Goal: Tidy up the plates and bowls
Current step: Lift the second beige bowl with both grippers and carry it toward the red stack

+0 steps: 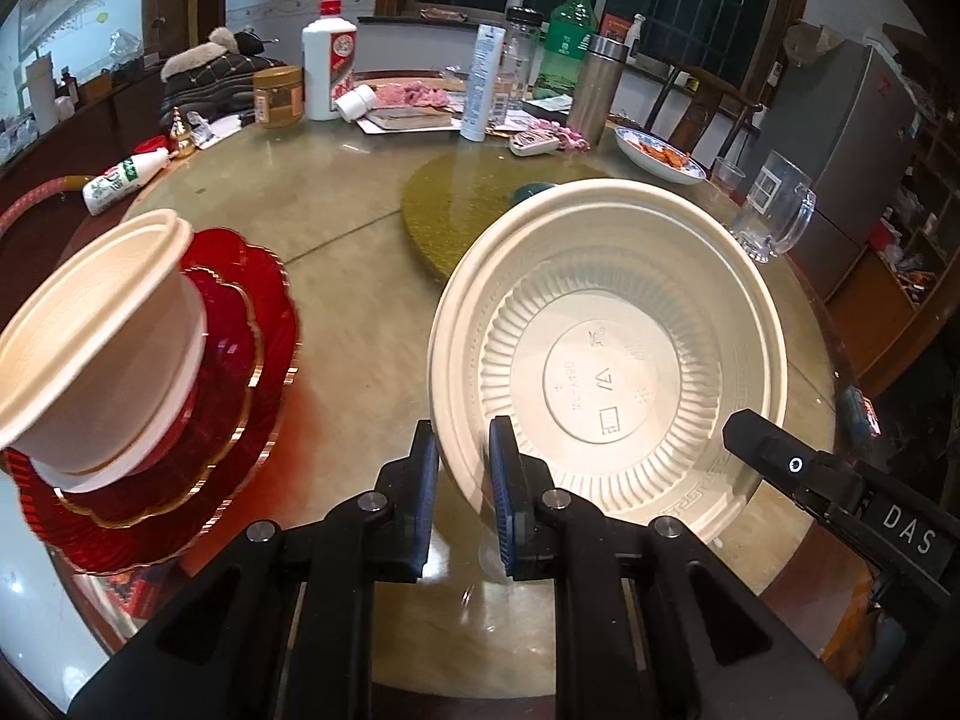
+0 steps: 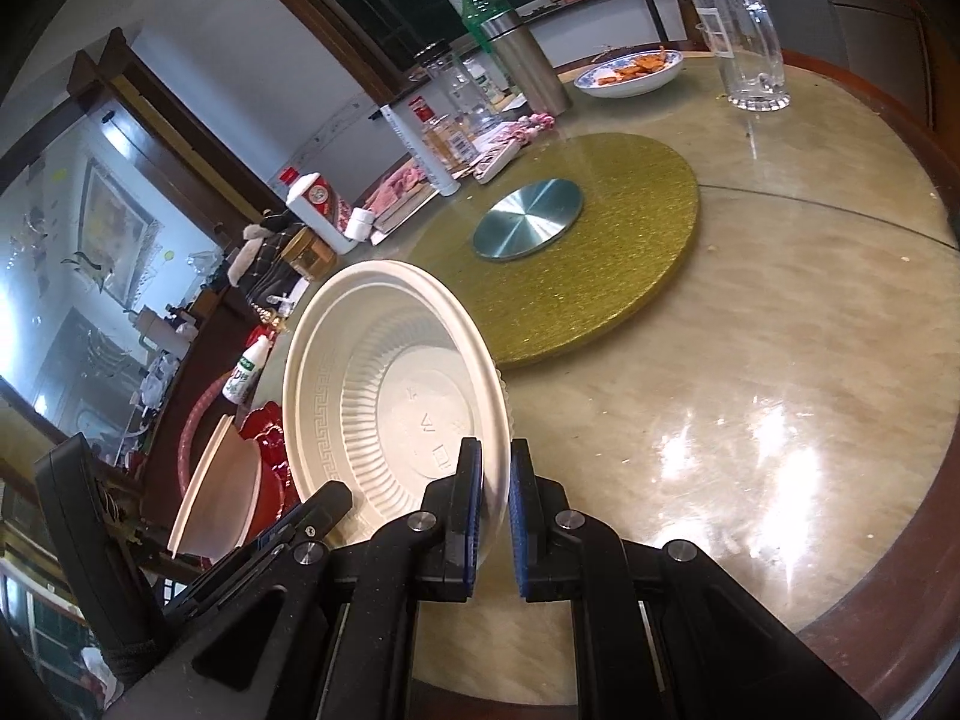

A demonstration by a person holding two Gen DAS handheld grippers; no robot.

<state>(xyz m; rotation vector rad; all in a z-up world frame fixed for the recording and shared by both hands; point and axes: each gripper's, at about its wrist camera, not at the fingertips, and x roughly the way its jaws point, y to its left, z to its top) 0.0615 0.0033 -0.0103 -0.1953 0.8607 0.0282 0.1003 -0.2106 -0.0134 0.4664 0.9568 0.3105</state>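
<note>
**Q:** What do the two grippers hold, and how?

**A:** Both pinch one cream plastic bowl [image 1: 606,354]. In the left wrist view my left gripper [image 1: 462,468] has its blue pads pressed on the bowl's rim at about 7 o'clock of the bowl. In the right wrist view my right gripper [image 2: 495,498] clamps the rim of the same bowl [image 2: 390,384] at about 5 o'clock. The bowl is lifted clear of the surface [image 1: 360,252], tilted, with its hollow turned toward both cameras.

**Q:** Which relation decides the coming move?

**A:** The bearing of the stack from the held bowl. In the left wrist view a smaller cream bowl [image 1: 96,336] sits nested on red scalloped plates [image 1: 252,324] at 9 o'clock of the held bowl, well apart from it. The left gripper is the nearer one; the right gripper's tip [image 1: 750,426] shows at the bowl's 4 o'clock. I judge the bowl is bound for that stack, though it is wider than the bowl already there.

**Q:** What room is there?

**A:** Bare surface lies between bowl and stack. At 12 o'clock lies the gold turntable [image 2: 600,228]; beyond it, at 1 to 2 o'clock, are a glass mug [image 1: 774,204] and a blue-patterned dish of food [image 1: 660,156], both well apart. The red plates overhang near the surface's edge at 8 o'clock, so I judge a sideways nudge there to be the main risk.
</note>
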